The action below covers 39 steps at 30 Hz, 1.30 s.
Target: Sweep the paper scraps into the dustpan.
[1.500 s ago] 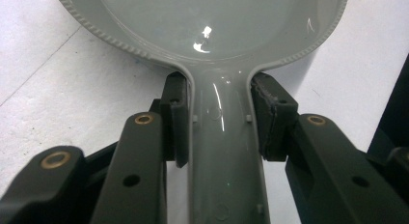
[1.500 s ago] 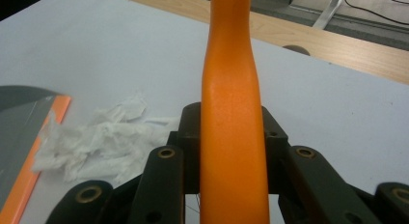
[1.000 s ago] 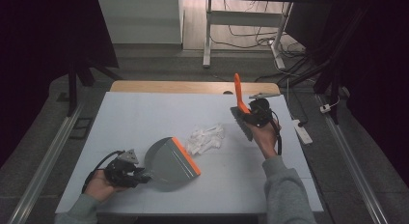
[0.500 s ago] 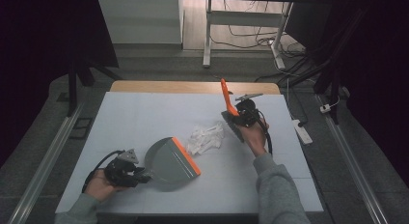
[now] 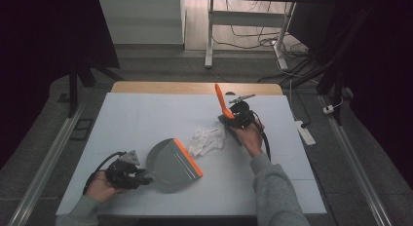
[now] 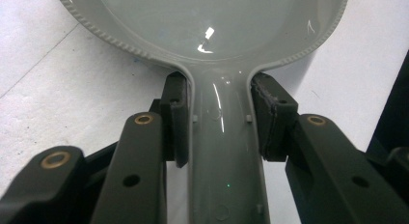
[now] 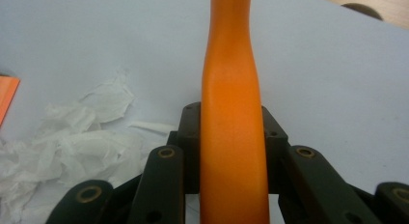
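- High view: the tabletop (image 5: 146,119) is pale and carries a grey dustpan (image 5: 170,162) with an orange lip, lying flat near the person's side, left of the middle.
- High view: the left tongs (image 5: 142,176) sit at the near left, in the person's left hand (image 5: 100,186), closed on the dustpan's handle, with a black cable looping away behind them.
- High view: a heap of crumpled white paper (image 5: 207,140) lies just beyond the orange lip, close to it and between the dustpan and the right hand.
- High view: the right tongs (image 5: 229,120) are right of the paper, gripped around a brush with an orange handle (image 5: 220,100) that rises steeply from them, leaning a little to the left. The brush's dark lower end is near the tabletop beside the paper; whether it touches the surface cannot be told.
- Left gripper view: the two black pads (image 6: 176,115) press on either side of the narrow grey dustpan handle (image 6: 222,151), right where it widens into the glossy pan, which rests on the white tabletop.
- Right gripper view: the tongs are clamped on the orange handle (image 7: 231,137), which runs straight up the middle of the frame between the jaws.
- Right gripper view: the crumpled paper (image 7: 72,147) lies at the lower left on the tabletop, with a sliver of the dustpan's orange lip (image 7: 7,96) at the left edge beyond it.
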Available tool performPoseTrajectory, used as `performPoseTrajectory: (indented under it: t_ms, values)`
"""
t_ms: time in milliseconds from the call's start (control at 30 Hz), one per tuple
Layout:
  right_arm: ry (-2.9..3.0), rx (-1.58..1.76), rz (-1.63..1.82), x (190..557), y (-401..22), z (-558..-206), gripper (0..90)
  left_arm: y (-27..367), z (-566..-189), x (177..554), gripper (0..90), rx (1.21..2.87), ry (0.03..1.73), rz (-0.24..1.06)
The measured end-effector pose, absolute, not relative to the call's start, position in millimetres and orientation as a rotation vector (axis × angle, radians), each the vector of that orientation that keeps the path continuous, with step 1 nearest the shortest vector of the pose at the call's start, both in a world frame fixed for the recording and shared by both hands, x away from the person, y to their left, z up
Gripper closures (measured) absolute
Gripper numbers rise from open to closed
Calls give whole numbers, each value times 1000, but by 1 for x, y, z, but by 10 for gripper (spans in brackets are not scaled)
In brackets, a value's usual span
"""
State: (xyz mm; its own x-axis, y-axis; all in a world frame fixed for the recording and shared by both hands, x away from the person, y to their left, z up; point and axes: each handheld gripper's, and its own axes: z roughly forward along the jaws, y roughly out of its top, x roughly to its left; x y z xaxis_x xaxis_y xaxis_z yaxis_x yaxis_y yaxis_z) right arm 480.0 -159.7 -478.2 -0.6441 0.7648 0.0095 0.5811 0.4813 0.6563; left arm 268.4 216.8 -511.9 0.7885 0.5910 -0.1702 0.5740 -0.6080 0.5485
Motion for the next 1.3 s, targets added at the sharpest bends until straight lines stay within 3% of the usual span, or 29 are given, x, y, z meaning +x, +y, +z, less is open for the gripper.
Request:
performPoseTrajectory:
  t_ms: [533,1133,1300]
  values:
    - [2525,1099,962,469,-139,-486,704,217,-512,269,620,2379,864,34]
    - [2671,940,1001,434,-110,-486,703,216,-512,269,620,2380,865,28]
    - [2606,944,1171,429,-113,-461,703,216,-512,269,620,2382,864,30]
